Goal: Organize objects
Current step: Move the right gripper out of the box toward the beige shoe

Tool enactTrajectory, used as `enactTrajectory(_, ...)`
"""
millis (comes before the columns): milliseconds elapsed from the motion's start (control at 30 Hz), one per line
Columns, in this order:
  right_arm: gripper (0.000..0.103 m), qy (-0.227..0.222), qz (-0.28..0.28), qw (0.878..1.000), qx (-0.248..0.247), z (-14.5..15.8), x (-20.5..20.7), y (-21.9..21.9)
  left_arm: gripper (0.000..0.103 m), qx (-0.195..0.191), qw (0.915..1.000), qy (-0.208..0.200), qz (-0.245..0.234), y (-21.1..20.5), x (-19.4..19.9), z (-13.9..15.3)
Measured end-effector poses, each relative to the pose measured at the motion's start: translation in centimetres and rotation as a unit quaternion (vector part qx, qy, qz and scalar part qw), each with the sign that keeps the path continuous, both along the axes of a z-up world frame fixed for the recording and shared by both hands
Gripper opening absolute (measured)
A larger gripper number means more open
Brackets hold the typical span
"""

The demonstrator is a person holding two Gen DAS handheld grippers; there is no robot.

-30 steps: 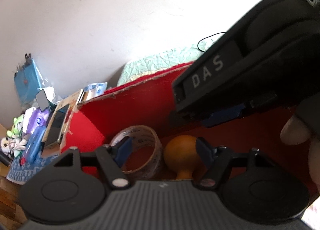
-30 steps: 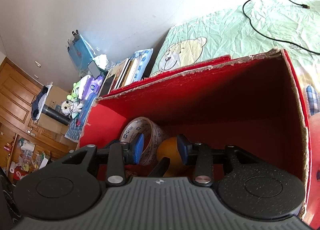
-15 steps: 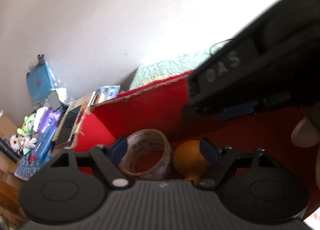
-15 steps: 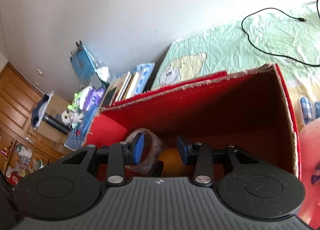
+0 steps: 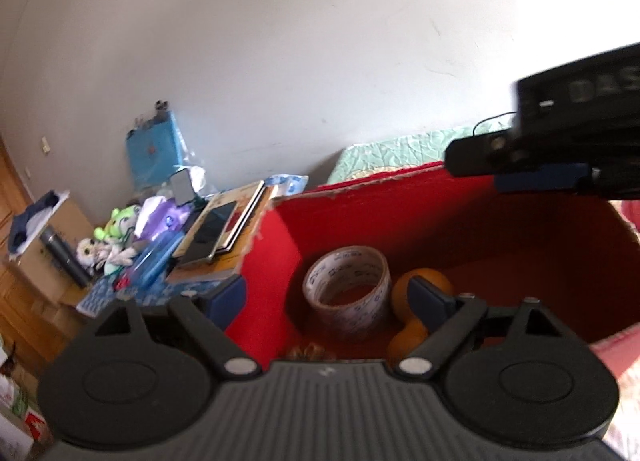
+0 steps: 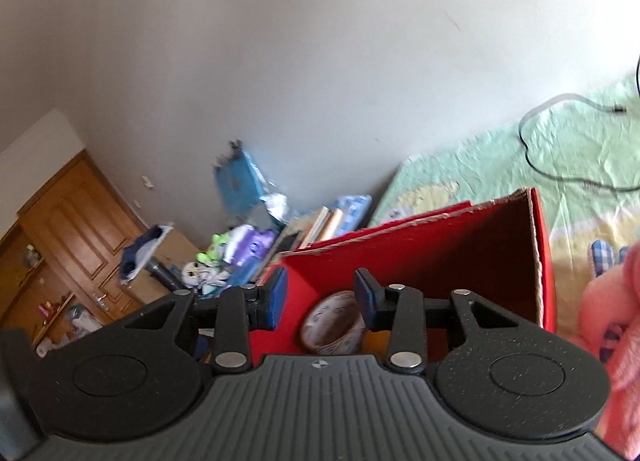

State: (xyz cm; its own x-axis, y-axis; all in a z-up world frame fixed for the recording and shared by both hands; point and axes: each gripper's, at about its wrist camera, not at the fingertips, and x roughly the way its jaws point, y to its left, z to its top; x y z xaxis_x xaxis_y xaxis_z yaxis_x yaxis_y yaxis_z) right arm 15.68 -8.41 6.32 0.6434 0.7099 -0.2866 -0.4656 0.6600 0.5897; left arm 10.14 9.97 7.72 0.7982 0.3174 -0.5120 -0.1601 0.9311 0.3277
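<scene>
A red cardboard box stands open on the bed. Inside lie a roll of clear printed tape and an orange gourd-shaped object. My left gripper hovers over the box's near edge; its jaws are opening wide and nothing is between them. The right gripper's black housing crosses the upper right of the left wrist view. In the right wrist view my right gripper is partly open and holds nothing, above the red box, with the tape roll beyond it.
A cluttered side table with books, a phone and plush toys adjoins the box's left side. The green bedsheet carries a black cable. A pink plush lies at the right. A wooden door stands far left.
Both grippers have drawn back and up from the box. The left jaws have spread wider. The right gripper has slid toward the right edge of the left wrist view.
</scene>
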Motion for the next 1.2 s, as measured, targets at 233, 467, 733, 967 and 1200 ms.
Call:
enactTrajectory(233,0.042,-0.073,0.018,0.997,0.021,0.2,-6.5,-1.7,0.090,-0.015,0.9992,-0.019,0.032,-0.1,-4.7,0.9)
enactTrajectory(467,0.042,-0.115,0.041,0.992,0.034,-1.9,-11.0,-2.9,0.092,0.001,0.9985,-0.021,0.050,-1.5,-8.5,-0.3)
enactTrajectory(733,0.042,-0.082,0.045,0.995,0.042,-5.6,-12.2,-4.1,0.092,-0.007,0.9984,-0.006,0.055,-3.4,-11.4,-2.2)
enactTrajectory(967,0.044,-0.062,0.055,0.997,0.011,-8.0,-12.1,-4.0,0.092,-0.020,0.9985,0.019,0.048,-4.3,-12.3,-4.1)
enactTrajectory(1200,0.051,-0.006,0.051,0.998,0.038,-11.0,-10.7,-5.4,0.092,-0.018,0.9976,0.039,0.055,-4.9,-11.6,-5.4)
